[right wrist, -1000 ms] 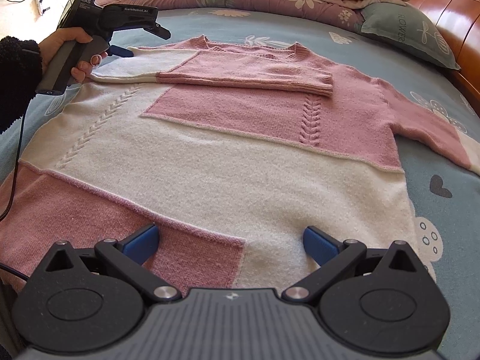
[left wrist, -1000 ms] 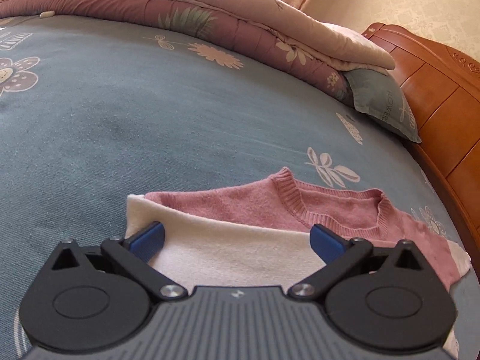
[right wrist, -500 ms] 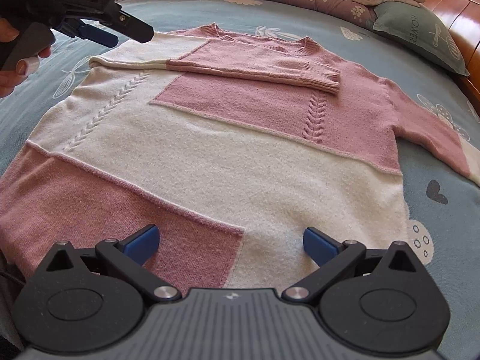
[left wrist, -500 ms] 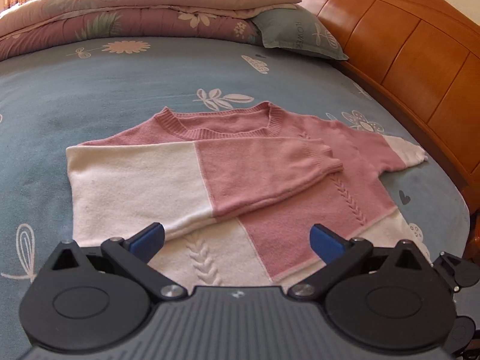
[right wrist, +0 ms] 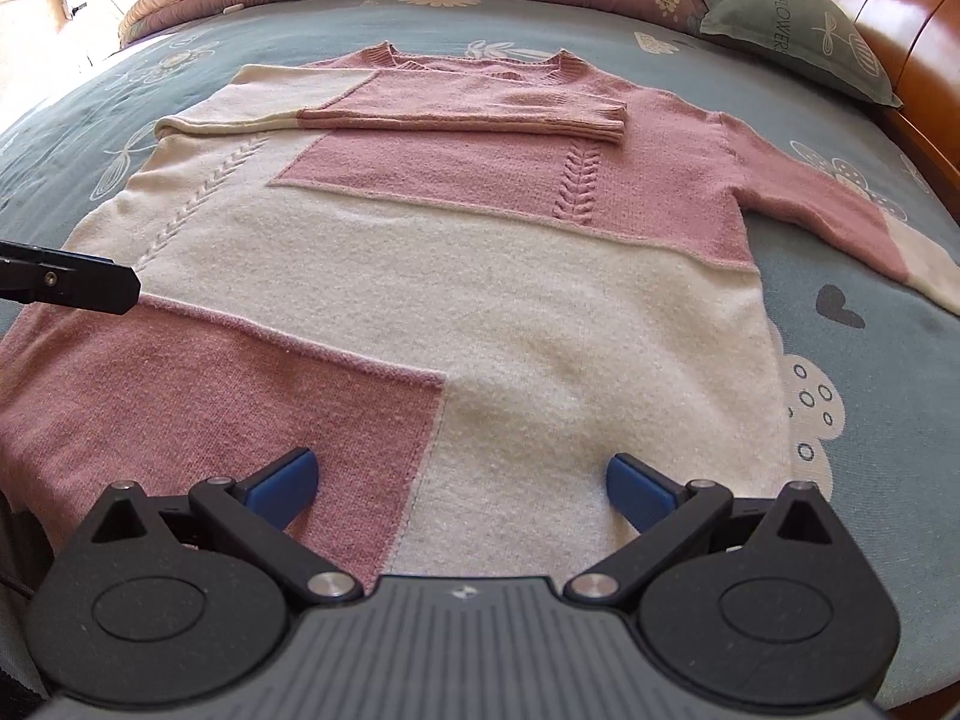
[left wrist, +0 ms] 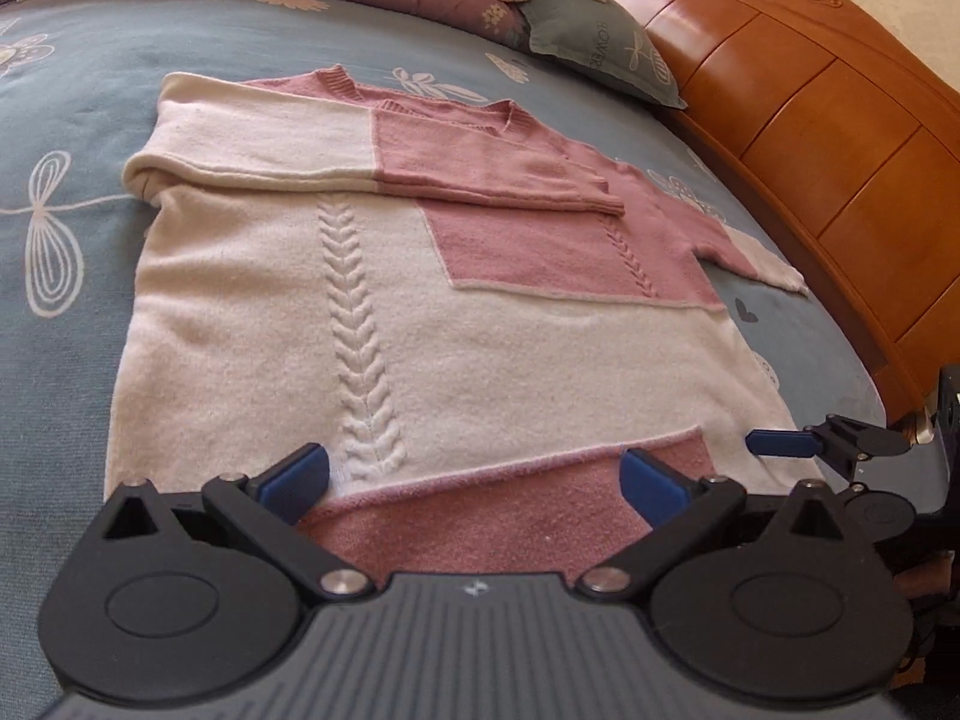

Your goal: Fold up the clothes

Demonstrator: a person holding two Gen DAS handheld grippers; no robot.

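A pink and cream sweater (right wrist: 456, 276) lies flat on the blue flowery bed (right wrist: 870, 360), one sleeve folded across its chest. Both grippers, left (left wrist: 474, 474) and right (right wrist: 459, 483), hover over its bottom edge, fingers spread wide, holding nothing. The grey pillow (right wrist: 792, 30) says "FLOWERS".

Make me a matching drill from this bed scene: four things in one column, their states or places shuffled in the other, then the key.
Things
1. near sleeve
2. far sleeve
3. pillow
4. left gripper

States or places
A. stretched out flat on the bedspread
B. jaws open over the pink hem panel
C. folded across the sweater's chest
D. by the wooden headboard, at the quilt's end

Pairs: 1-C, 2-A, 3-D, 4-B
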